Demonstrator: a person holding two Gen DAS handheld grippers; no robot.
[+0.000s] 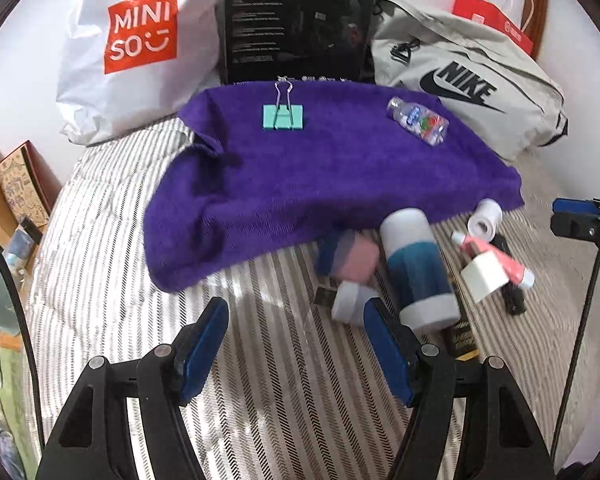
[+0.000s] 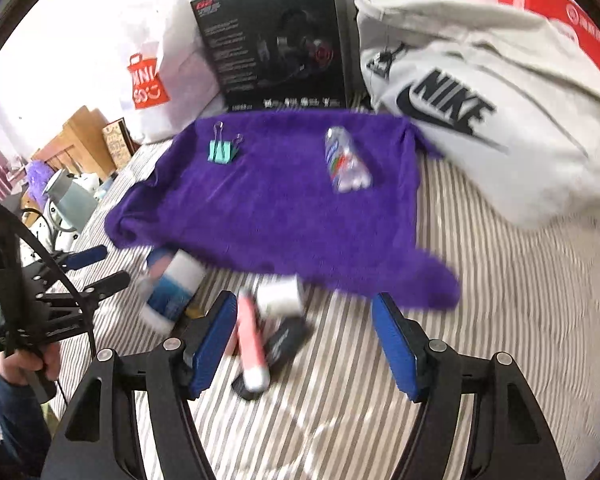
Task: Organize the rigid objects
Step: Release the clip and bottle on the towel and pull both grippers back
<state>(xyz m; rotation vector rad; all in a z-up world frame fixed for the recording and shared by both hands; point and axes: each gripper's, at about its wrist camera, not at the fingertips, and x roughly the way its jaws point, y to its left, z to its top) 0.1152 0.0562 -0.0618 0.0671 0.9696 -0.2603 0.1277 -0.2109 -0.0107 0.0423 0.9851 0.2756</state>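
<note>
Evidently serving as the sorting spot, the purple towel (image 1: 320,184) already carries the binder clip (image 1: 283,117) and small bottle (image 1: 418,121), while the left gripper (image 1: 296,344) and right gripper (image 2: 304,344) hang released and empty over the unsorted pile (image 1: 416,268) off the towel's near edge.

A teal binder clip (image 1: 283,117) stands on the purple towel (image 1: 300,184) with its wire handles up, and a small clear plastic bottle (image 1: 418,120) lies on its side well apart from it. Below the towel's near edge, on the striped bedding, lie a blue-and-white cylinder (image 1: 418,268), a white roll (image 1: 485,219) and a pink tube (image 1: 496,256).
</note>
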